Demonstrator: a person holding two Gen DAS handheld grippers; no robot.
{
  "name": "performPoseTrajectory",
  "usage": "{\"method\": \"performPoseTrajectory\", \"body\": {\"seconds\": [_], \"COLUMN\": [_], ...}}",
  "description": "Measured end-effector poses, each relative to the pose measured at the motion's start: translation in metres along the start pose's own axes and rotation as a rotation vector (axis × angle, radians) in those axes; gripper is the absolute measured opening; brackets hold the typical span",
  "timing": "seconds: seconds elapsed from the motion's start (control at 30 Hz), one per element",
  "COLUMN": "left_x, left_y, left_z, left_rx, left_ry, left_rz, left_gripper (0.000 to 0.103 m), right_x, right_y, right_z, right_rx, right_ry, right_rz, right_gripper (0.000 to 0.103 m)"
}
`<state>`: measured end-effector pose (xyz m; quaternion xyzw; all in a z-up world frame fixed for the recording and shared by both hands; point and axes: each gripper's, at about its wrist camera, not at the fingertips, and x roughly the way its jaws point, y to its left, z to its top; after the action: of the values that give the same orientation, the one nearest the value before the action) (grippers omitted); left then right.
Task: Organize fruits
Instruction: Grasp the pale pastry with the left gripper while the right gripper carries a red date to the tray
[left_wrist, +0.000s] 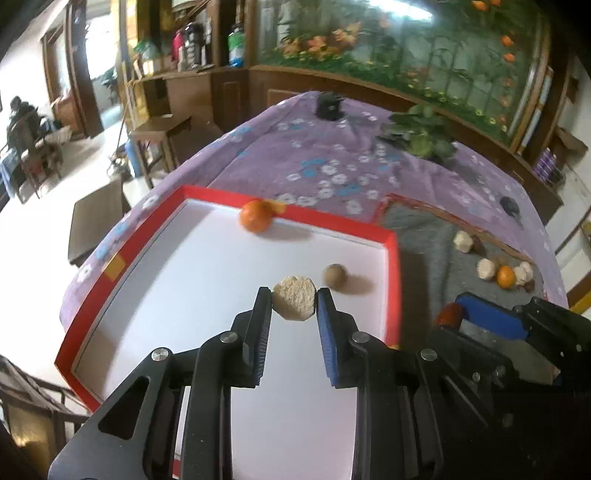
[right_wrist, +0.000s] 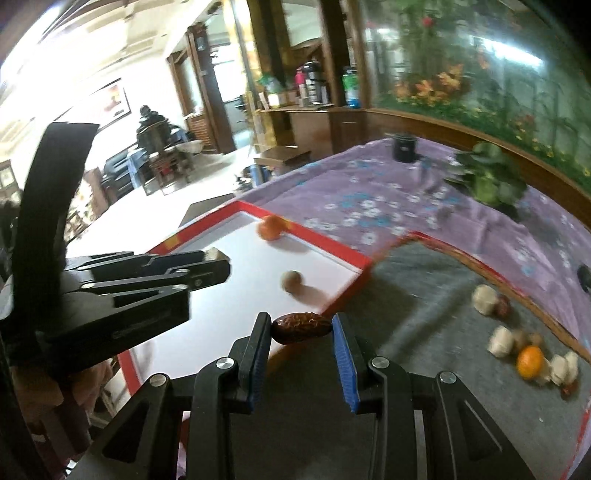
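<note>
— Fruit in both hands: the left gripper (left_wrist: 294, 303) is pinched on a pale, rough-skinned lump (left_wrist: 294, 303), held over the near middle of the red-rimmed tray (left_wrist: 392, 266).

— And the right gripper (right_wrist: 302, 328)?

— Clamped end to end on a wrinkled brown date (right_wrist: 301, 328), its jaws a bit wider apart than the left pair. It hangs over the tray's near right edge, just beside the grey mat (right_wrist: 424, 295).

— Why carry them that way?

— My guess is that the mat is the pile to sort from: pale lumps, dark dates and one orange (right_wrist: 530, 362) lie loose on it, at the right. The tray looks like the destination; an orange (left_wrist: 255, 215) sits against its far rim and a small brown ball (left_wrist: 335, 275) near its right side.

— Any writing to go by?

— None I can read. The purple flowered cloth (left_wrist: 332, 173) on the worktop is plain pattern, and the yellow patch (left_wrist: 113, 266) on the tray's left rim is too blurred to tell.
</note>
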<state>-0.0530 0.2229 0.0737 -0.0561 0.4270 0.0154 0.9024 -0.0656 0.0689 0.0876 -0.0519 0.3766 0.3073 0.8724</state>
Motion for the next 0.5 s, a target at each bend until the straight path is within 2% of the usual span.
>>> {"method": "performPoseTrajectory", "body": {"seconds": [0.17, 0.37, 0.5], "left_x": [0.013, 0.029, 0.033], "left_y": [0.019, 0.031, 0.036], "left_z": [-0.001, -0.004, -0.002], "left_rx": [-0.028, -0.049, -0.072], "left_ry": [0.034, 0.077, 0.098], "left_rz": [0.027, 0.046, 0.055], "left_gripper": [0.024, 0.024, 0.024], "right_x": [0.035, 0.072, 0.083], "right_y": [0.023, 0.025, 0.027], "right_z": [0.007, 0.006, 0.002], "right_rx": [-0.060, -0.068, -0.085], "right_ry": [0.053, 0.125, 0.155], "right_rz": [0.051, 0.057, 0.065], "right_gripper": [0.033, 0.033, 0.033]}}
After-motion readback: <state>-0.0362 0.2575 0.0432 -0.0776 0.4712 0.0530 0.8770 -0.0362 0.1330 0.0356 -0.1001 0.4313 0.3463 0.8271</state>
